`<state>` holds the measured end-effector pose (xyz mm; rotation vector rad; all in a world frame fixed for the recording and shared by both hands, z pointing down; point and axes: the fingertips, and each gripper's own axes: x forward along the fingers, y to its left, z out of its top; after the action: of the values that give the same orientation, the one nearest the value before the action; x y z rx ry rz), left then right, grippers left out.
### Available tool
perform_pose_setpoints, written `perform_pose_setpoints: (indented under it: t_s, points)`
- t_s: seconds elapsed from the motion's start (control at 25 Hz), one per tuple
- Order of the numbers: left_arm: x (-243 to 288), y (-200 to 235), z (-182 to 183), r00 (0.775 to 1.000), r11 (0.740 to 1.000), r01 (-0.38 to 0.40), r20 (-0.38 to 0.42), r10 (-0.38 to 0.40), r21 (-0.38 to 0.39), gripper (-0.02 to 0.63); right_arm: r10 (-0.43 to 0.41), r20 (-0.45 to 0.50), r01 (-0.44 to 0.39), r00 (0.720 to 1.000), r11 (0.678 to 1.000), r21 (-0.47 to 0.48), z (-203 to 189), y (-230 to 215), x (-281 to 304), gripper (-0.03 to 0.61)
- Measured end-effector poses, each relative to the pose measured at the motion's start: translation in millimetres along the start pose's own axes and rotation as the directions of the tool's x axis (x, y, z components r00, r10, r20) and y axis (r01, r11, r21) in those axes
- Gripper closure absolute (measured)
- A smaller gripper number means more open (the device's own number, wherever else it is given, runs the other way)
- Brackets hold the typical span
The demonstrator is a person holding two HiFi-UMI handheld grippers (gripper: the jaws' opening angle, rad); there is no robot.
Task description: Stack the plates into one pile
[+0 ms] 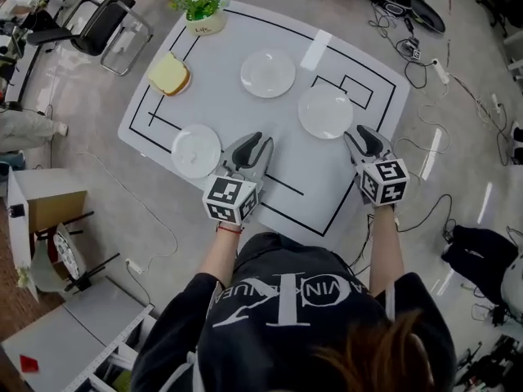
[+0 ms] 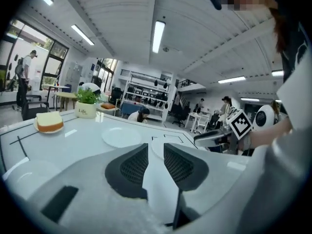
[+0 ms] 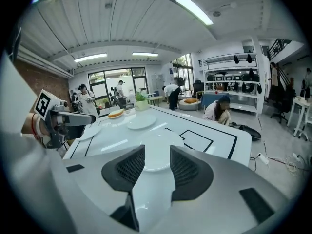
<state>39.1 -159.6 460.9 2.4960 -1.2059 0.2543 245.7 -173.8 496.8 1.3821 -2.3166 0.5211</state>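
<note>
White table point(image 1: 237, 119) holds three plates point(image 1: 268, 73) point(image 1: 325, 112) point(image 1: 196, 150), bread point(image 1: 169, 73) and a potted plant point(image 1: 203, 12).

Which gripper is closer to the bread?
Left. The left gripper is down and right of the bread; the right gripper is farther off, by the table's right side.

Left hand-held gripper point(image 1: 258, 143) and right hand-held gripper point(image 1: 364, 133) show jaws apart, apparently empty.

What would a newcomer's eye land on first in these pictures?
Three round white plates lie apart on the white table with black lines: near left, near right and farther back. The left gripper and right gripper hover at its near edge, jaws apart and empty. A thick bread slice and a potted green plant sit at the far left corner.
</note>
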Motion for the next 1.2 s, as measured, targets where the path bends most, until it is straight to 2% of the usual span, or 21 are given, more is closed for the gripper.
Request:
perform_pose_setpoints:
  t_s: [0.2,0.44,0.68,0.96,1.2]
  points:
    - [50,-11,-20,0.989,0.995,0.041,-0.136,-0.053,-0.089,0.495,-0.031,-0.099,0.034,0.995,0.999,0.029,-3,-25,23,0.420]
    - [97,-11,-35,0.959,0.978,0.025,-0.272,-0.082,-0.209,0.465,-0.053,-0.231,0.081,0.971,0.990,0.114,-20,-46,46,0.419]
    - [124,-8,-46,0.928,0.980,-0.014,-0.367,-0.060,-0.197,0.404,-0.069,-0.282,0.118,0.957,0.980,0.162,-26,-52,57,0.423]
    - [144,-10,-57,0.888,0.985,-0.008,-0.453,-0.073,-0.174,0.396,-0.082,-0.286,0.135,0.955,0.976,0.172,-25,-51,63,0.436]
    - [145,-11,-58,0.867,0.985,-0.017,-0.494,-0.070,-0.169,0.399,-0.094,-0.273,0.151,0.957,0.969,0.196,-26,-52,62,0.434]
